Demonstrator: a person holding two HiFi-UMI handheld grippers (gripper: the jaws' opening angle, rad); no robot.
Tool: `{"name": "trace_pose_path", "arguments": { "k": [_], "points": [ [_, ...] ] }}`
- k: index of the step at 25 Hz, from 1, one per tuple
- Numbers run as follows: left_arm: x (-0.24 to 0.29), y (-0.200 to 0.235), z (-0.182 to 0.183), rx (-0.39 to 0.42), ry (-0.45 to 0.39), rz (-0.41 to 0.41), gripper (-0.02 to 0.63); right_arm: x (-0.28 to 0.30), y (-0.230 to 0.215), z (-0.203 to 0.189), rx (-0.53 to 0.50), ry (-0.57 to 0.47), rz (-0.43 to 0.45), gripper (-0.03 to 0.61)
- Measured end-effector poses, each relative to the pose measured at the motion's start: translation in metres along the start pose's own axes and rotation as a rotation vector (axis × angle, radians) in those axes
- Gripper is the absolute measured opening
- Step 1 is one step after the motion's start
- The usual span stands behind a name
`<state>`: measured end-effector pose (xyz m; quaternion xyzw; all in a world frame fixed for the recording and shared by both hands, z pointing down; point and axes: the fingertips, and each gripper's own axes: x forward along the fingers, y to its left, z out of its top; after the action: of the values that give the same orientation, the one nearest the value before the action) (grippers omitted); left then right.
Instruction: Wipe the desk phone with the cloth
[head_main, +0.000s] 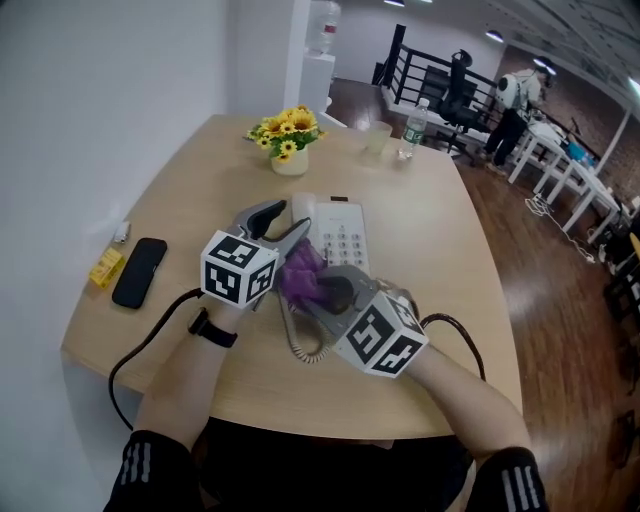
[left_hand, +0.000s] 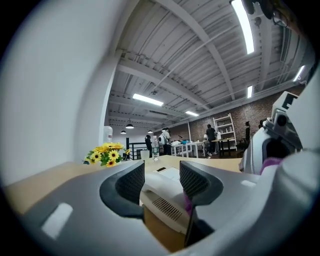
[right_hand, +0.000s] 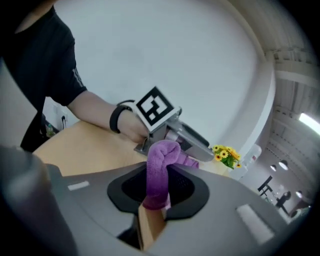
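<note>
The white desk phone (head_main: 338, 232) lies mid-table, keypad up. A purple cloth (head_main: 303, 274) is bunched at the phone's near edge, and my right gripper (head_main: 318, 285) is shut on it. In the right gripper view the cloth (right_hand: 160, 170) stands up between the jaws. My left gripper (head_main: 280, 224) is open at the phone's left side, touching the cloth's left. In the left gripper view its jaws frame the phone's white body (left_hand: 161, 192) just beyond them, with nothing held between them. The right gripper's body (left_hand: 272, 145) fills that view's right side, a bit of the cloth (left_hand: 272, 163) showing in it.
A pot of yellow flowers (head_main: 289, 140) stands behind the phone. A water bottle (head_main: 410, 128) and a clear cup (head_main: 377, 137) sit at the far edge. A black smartphone (head_main: 140, 271) and a yellow item (head_main: 105, 267) lie left. The phone's coiled cord (head_main: 296, 342) runs toward me.
</note>
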<state>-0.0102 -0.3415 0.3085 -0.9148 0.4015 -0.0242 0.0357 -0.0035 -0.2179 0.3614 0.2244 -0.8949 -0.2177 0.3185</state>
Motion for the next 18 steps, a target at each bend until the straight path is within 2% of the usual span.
{"name": "trace_pose_path", "arguments": {
  "k": [2,4,9,15,18],
  "points": [
    [0.001,0.000,-0.002,-0.001,0.005,0.001,0.213,0.016,0.007,-0.013,-0.018,0.044,0.016,0.077],
    [0.001,-0.002,-0.001,0.002,0.004,-0.004,0.213,0.017,0.008,-0.020,0.001,0.046,0.024,0.077],
    [0.002,-0.009,0.001,0.025,0.005,-0.022,0.213,-0.008,-0.011,-0.047,0.100,0.050,-0.004,0.077],
    [0.005,-0.016,-0.004,0.056,0.020,-0.035,0.213,-0.039,-0.037,-0.106,0.237,0.137,-0.048,0.077],
    [0.005,-0.018,-0.004,0.061,0.022,-0.039,0.213,-0.061,-0.051,-0.127,0.267,0.181,-0.101,0.077]
  ]
}}
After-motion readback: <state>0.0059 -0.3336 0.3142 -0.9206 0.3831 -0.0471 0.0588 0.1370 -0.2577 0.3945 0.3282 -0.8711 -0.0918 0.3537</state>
